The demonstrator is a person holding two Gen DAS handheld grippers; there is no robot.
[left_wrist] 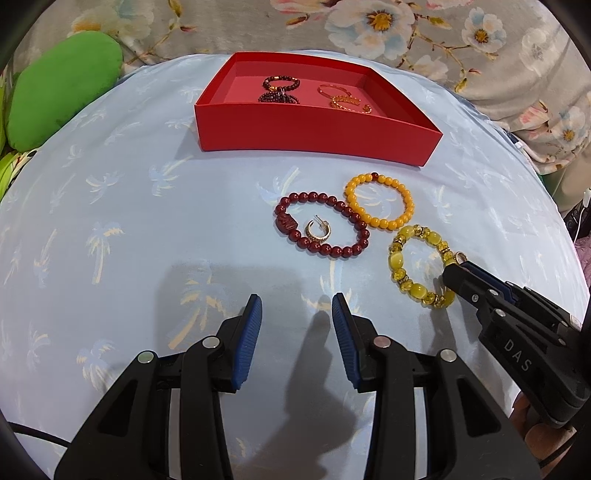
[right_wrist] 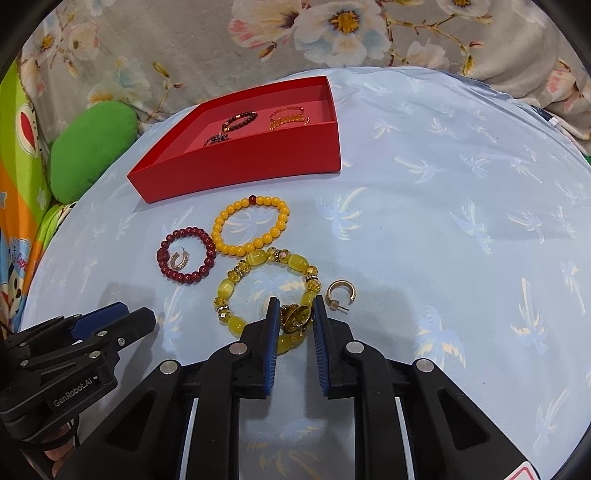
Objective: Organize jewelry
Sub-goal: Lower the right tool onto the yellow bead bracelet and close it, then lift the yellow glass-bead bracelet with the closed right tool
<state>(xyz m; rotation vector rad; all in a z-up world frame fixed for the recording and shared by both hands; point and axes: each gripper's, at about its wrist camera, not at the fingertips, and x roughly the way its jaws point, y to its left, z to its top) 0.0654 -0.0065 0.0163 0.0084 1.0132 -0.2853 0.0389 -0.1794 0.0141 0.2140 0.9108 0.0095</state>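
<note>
A red box [left_wrist: 314,127] [right_wrist: 236,168] holds dark bead bracelets [left_wrist: 280,84] and gold chains [left_wrist: 345,99]. On the blue cloth lie a dark red bead bracelet [left_wrist: 321,225] [right_wrist: 186,254] ringing a gold hoop earring [left_wrist: 318,233] [right_wrist: 180,260], an orange bead bracelet [left_wrist: 378,201] [right_wrist: 251,225] and a yellow stone bracelet [left_wrist: 421,266] [right_wrist: 258,291]. A second hoop earring [right_wrist: 340,293] lies beside it. My right gripper [right_wrist: 295,319] [left_wrist: 456,271] is shut on a gold earring [right_wrist: 295,317] over the yellow bracelet's near side. My left gripper [left_wrist: 297,314] [right_wrist: 122,317] is open and empty.
A green cushion [left_wrist: 62,99] [right_wrist: 92,147] lies left of the box. A floral fabric [left_wrist: 369,29] [right_wrist: 332,33] lies behind the blue cloth [left_wrist: 129,221] [right_wrist: 443,203]. Colourful printed fabric [right_wrist: 18,221] shows at the far left.
</note>
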